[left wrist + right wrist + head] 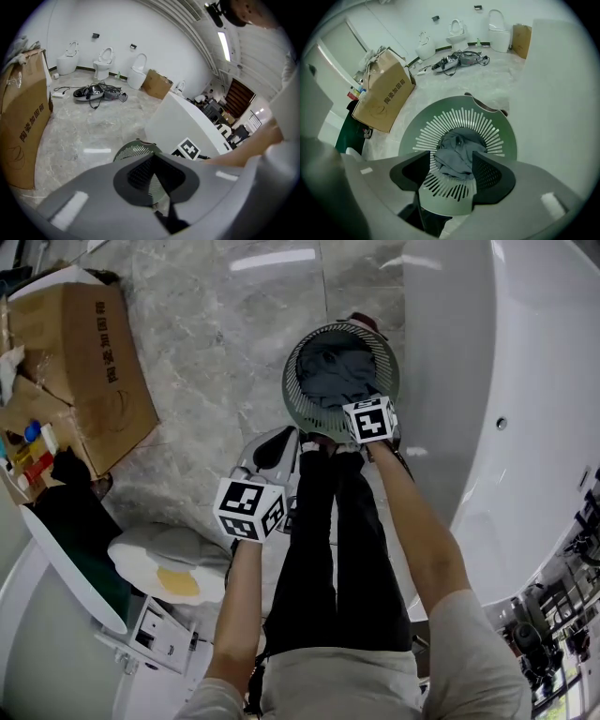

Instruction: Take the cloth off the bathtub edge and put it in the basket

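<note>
Cardboard box point(84, 371) sits on grey marble floor point(216, 324); white toilets point(104, 61) line the wall point(117, 23).

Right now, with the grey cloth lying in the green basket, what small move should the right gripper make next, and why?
I would probably lift the right gripper straight up, clear of the green slatted basket. Its fingers stand apart and press on nothing, and the grey cloth already lies bunched inside the basket, so nothing seems left to release.
</note>
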A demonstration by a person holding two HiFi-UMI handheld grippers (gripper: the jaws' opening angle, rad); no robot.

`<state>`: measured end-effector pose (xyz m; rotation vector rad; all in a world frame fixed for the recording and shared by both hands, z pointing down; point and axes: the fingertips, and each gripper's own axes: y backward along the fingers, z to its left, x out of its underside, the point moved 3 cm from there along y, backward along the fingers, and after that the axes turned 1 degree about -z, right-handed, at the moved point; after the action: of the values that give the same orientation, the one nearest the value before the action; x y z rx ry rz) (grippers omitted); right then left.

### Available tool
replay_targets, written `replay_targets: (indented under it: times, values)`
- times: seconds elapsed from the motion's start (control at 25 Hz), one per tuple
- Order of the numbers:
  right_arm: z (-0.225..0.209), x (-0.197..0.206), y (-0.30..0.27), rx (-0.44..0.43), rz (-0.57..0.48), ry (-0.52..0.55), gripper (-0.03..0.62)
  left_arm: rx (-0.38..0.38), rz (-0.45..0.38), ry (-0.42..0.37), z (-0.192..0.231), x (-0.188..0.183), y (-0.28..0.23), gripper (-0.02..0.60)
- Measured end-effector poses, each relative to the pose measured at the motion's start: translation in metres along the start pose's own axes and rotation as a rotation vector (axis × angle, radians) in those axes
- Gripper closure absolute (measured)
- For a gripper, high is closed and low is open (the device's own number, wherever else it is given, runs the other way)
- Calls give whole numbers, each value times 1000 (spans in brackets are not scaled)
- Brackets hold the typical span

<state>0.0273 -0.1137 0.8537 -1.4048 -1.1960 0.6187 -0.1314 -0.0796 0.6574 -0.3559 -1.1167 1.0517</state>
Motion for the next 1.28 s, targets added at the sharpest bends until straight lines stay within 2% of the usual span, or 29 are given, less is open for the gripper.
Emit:
replay_targets:
  times: [0.44, 0.76, 1.28]
  values:
    - [-2, 10, 19, 16, -43, -21, 338, 42, 35, -53, -10, 14, 3, 524]
    - [12, 8, 29, -84, -122, -95, 338, 57, 23, -70, -13, 16, 14, 523]
    - [18, 9, 72, -82, -156, -94, 339, 79, 15, -140, -22, 13, 25, 523]
